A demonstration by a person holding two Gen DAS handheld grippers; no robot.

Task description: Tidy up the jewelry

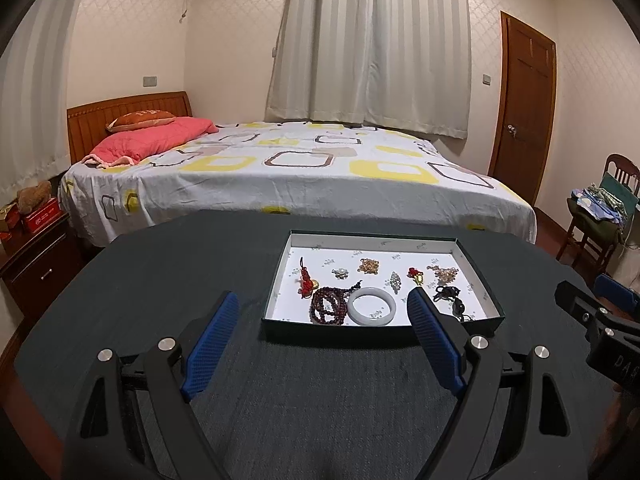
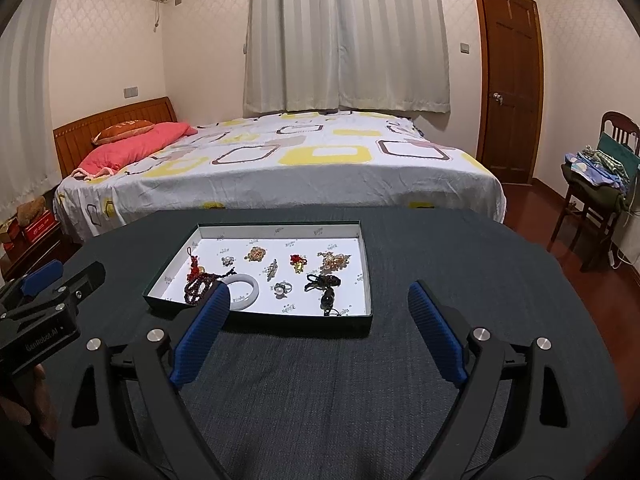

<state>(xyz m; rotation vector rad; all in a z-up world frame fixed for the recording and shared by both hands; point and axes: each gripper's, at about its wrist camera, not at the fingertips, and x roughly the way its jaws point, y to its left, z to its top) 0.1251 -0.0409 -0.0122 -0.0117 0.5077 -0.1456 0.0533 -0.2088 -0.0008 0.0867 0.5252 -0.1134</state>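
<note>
Bed (image 1: 304, 168) with patterned sheet fills the far side of the room; dark tabletop (image 1: 168, 280) stands in front of it. Shallow tray (image 2: 362, 264) with white lining sits on the tabletop, holding all the jewelry. Inside, near front edge: white bangle (image 1: 372, 307) touching dark red bead string (image 1: 326, 306) on its left; black corded pendant (image 2: 326, 290) toward the right; pearl ring (image 2: 281, 289) between bangle and pendant. Back row: red tassel charm (image 1: 306, 280), gold cluster (image 2: 256, 255), small red charm (image 2: 297, 261), pale bead cluster (image 2: 334, 261). Left claw (image 1: 322, 312) hovers above tabletop just short of the tray, jaws wide, holding nothing. Right claw (image 2: 318, 304) likewise spread wide and empty, near tray's front edge.
</note>
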